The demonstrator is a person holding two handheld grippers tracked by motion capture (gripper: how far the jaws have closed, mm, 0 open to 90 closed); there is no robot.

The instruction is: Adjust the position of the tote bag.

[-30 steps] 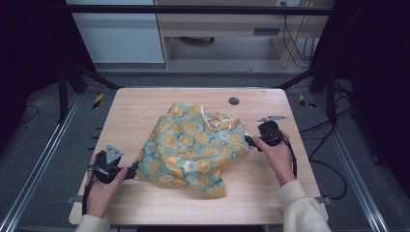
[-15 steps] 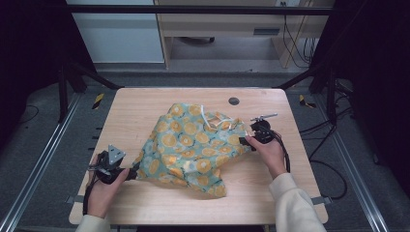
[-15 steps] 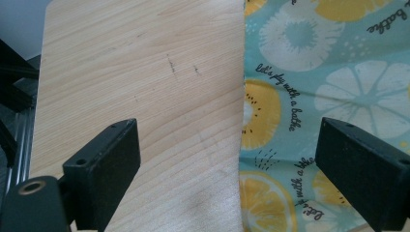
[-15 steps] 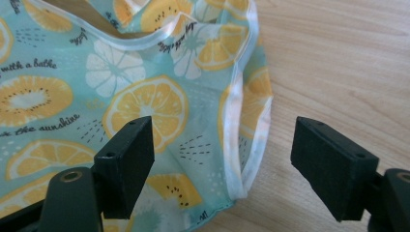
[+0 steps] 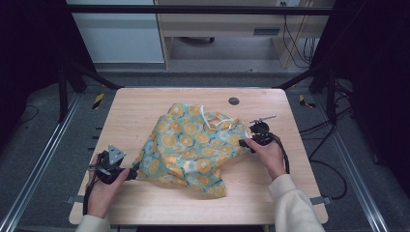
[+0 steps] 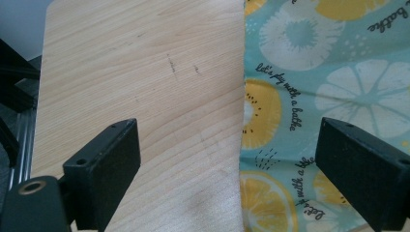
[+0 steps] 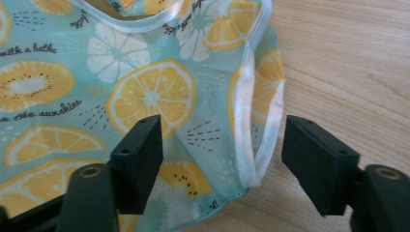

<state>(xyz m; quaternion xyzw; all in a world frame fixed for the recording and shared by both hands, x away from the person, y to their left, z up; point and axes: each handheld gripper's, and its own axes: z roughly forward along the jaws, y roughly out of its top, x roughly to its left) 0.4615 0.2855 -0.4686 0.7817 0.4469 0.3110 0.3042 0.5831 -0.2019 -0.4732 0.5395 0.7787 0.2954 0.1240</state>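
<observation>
Right gripper (image 5: pixel 246 141) has slid onto the cloth (image 5: pixel 188 147) edge.

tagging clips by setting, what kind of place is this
Probably a lab recording station, not a home: a wooden table bolted into a metal frame, cables trailing on the floor, and handheld grippers working a fruit-print cloth.

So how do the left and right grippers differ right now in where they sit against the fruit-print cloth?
The left gripper sits at the near-left edge of the cloth; the right gripper sits at its far-right side. The left one's jaws straddle a straight edge, one over bare table; the right one's jaws bracket a folded white-hemmed corner and have just been closing. Both stand open, gripping nothing yet.
</observation>
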